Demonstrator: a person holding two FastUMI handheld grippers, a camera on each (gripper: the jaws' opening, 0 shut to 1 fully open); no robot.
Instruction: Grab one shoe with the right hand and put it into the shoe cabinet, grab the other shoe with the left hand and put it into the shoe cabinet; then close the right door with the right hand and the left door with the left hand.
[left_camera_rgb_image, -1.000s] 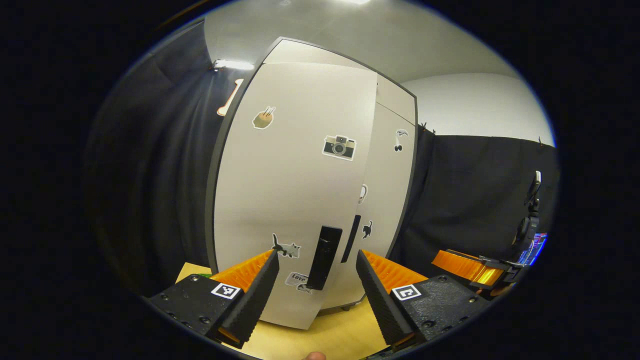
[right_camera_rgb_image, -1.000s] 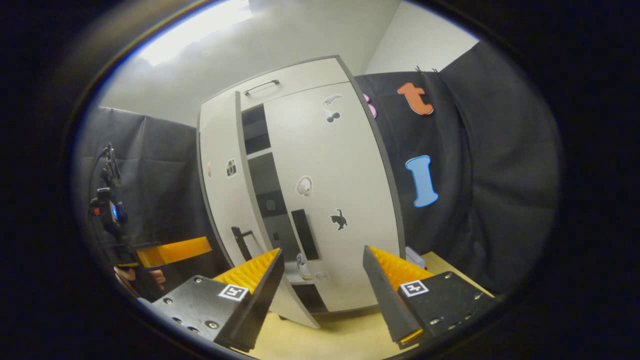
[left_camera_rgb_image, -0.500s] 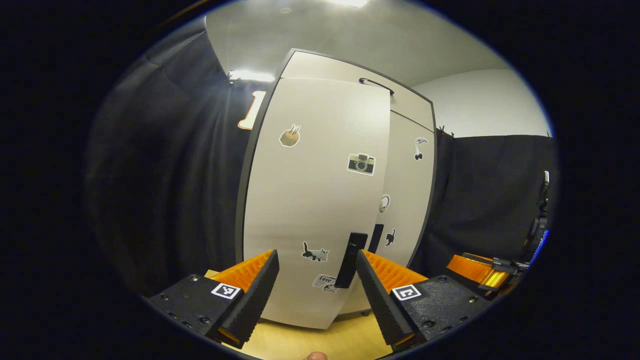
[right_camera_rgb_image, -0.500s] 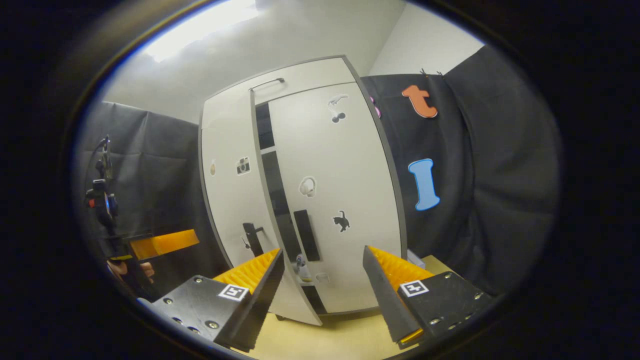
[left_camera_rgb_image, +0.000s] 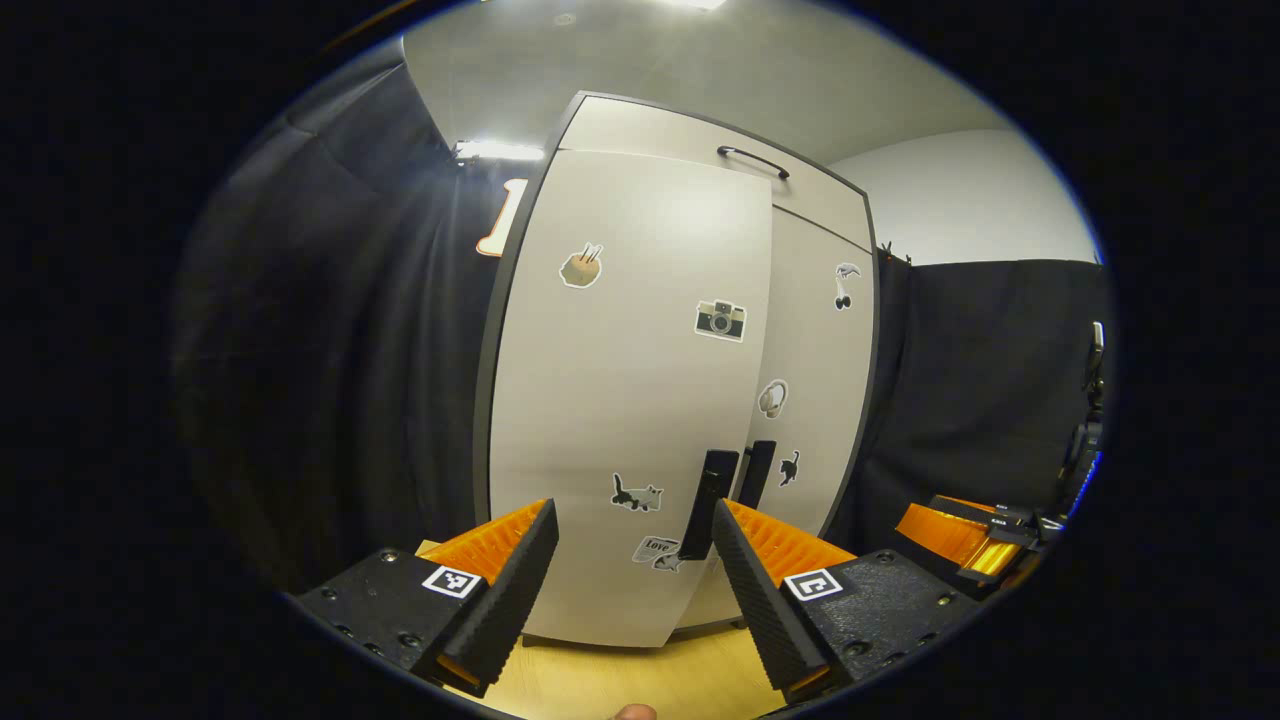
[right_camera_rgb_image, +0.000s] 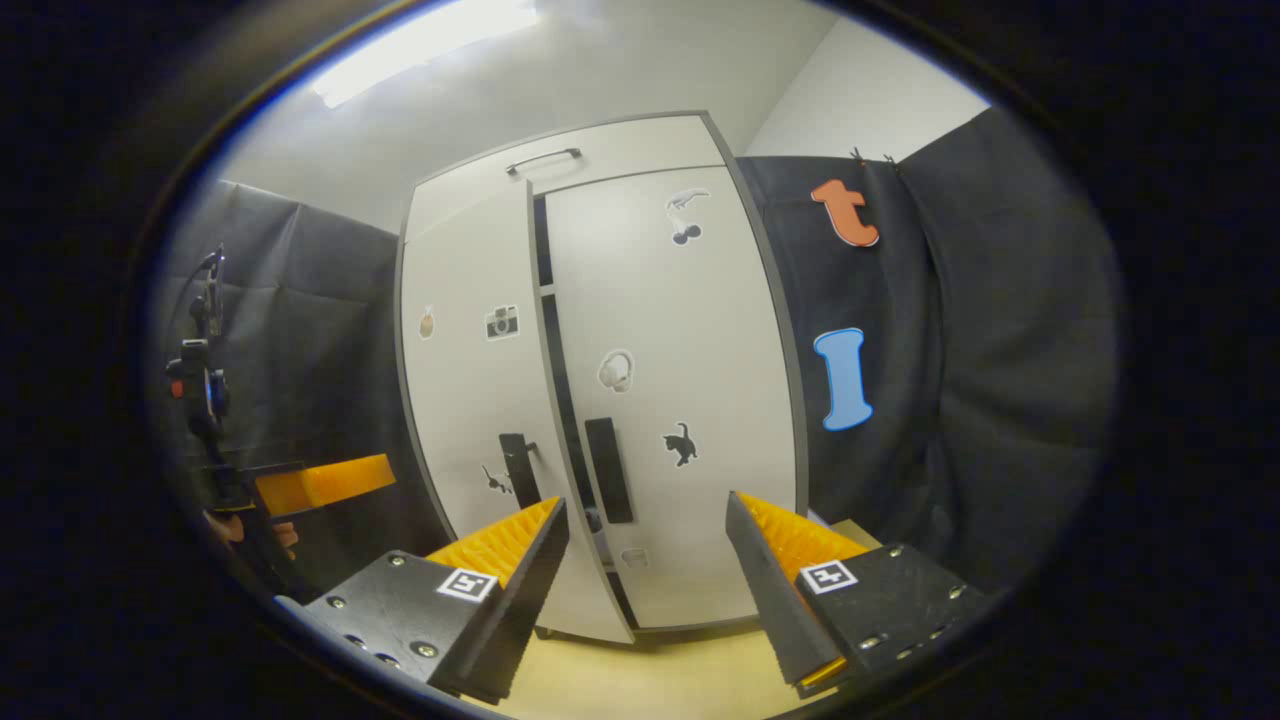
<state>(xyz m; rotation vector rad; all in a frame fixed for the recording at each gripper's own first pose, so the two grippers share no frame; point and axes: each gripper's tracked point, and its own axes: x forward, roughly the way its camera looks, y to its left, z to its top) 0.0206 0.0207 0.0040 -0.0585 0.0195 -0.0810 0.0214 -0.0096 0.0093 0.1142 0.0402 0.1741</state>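
Black cloth surrounds the shoe cabinet (right_camera_rgb_image: 600, 400). Right door (right_camera_rgb_image: 680, 400) sits closed; left door (right_camera_rgb_image: 470, 400) remains slightly ajar. Both your left gripper (left_camera_rgb_image: 630, 570) and right gripper (right_camera_rgb_image: 648, 570) are spread, empty. Push left door shut.

one shoe cabinet (right_camera_rgb_image: 690, 400), two doors (right_camera_rgb_image: 470, 400), two handles (right_camera_rgb_image: 608, 484)

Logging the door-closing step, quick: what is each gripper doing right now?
Left gripper: open, holding nothing.
Right gripper: open, holding nothing.
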